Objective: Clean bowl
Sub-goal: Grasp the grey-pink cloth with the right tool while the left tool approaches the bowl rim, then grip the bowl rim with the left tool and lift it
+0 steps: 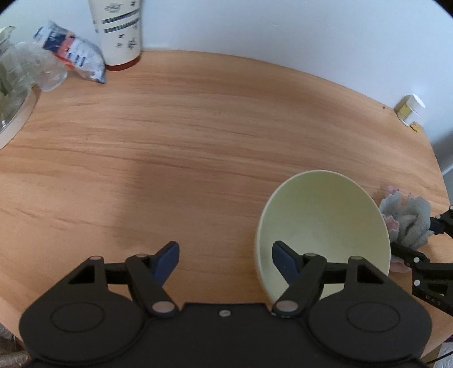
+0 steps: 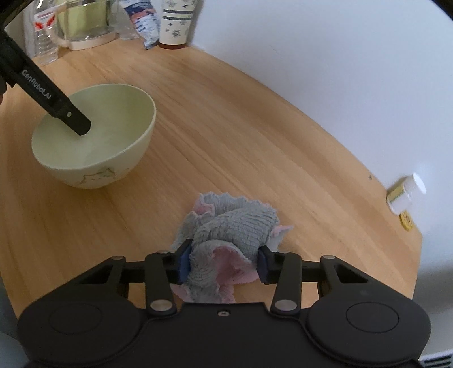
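A pale green bowl stands on the wooden table; it also shows in the right wrist view, upright and empty. My left gripper is open, its jaws straddling the bowl's near-left rim, the right finger inside the bowl and the left finger outside. In the right wrist view that finger reaches into the bowl. My right gripper is shut on a crumpled grey and pink cloth that rests on the table right of the bowl. The cloth also shows in the left wrist view.
At the far left stand a patterned cup, a snack packet, a plastic bottle and a clear jug. A small white jar lies by the wall at the table's right edge.
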### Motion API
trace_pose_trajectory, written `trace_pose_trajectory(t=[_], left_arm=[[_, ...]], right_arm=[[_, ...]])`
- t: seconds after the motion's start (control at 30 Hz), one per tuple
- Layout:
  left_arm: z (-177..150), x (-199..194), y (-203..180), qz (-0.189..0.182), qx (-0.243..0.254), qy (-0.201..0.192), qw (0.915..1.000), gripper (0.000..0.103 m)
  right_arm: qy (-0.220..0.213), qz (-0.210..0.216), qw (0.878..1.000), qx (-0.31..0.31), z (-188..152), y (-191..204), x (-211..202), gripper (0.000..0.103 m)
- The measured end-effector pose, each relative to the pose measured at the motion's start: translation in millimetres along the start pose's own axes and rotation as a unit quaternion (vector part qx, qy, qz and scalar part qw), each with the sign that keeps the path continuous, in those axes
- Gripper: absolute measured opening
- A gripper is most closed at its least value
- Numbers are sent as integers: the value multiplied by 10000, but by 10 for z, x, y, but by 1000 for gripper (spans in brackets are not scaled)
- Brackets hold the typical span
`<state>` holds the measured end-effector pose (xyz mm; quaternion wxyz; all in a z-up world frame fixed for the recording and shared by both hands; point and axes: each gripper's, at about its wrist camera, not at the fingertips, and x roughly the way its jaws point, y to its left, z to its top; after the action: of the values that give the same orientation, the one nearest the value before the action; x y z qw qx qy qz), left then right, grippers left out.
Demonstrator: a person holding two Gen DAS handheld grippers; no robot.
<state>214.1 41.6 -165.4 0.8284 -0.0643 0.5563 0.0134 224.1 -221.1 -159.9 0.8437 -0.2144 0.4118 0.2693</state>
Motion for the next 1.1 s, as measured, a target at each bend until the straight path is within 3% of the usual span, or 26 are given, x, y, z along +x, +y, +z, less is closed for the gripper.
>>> trace_pose_trajectory(t=[0.17,0.37,0.53,0.6,0.67,0.8,1.0,1.1], left_arm=[[54,62,35,-93,-44,105,9999,65],[65,75,22,-71,30,73,9999,65],[61,67,-49,-116,183,98,9997,54],[59,61,-63,-180,239,90,9995,42],[52,74,-77,-291,246,146,9992,40],[36,82,-105,-570,209,171,9980,16],[11,19,-101,-655,-91,123,9977,9],[3,-7,-57,-720,-262,124,9970,7]], right_arm=[[28,58,9994,350,-31,-58,37,48],[-20,81,9978,653,-78,-89,71,48],[-46,80,9958,909,-120,-124,104,48],[-29,82,9951,986,-96,-121,133,48],[-12,80,9944,1052,-71,-120,162,48],[33,55,9933,1152,-39,-138,193,48],[149,48,9926,1203,40,-143,227,48],[165,83,9928,1180,37,-146,202,42]])
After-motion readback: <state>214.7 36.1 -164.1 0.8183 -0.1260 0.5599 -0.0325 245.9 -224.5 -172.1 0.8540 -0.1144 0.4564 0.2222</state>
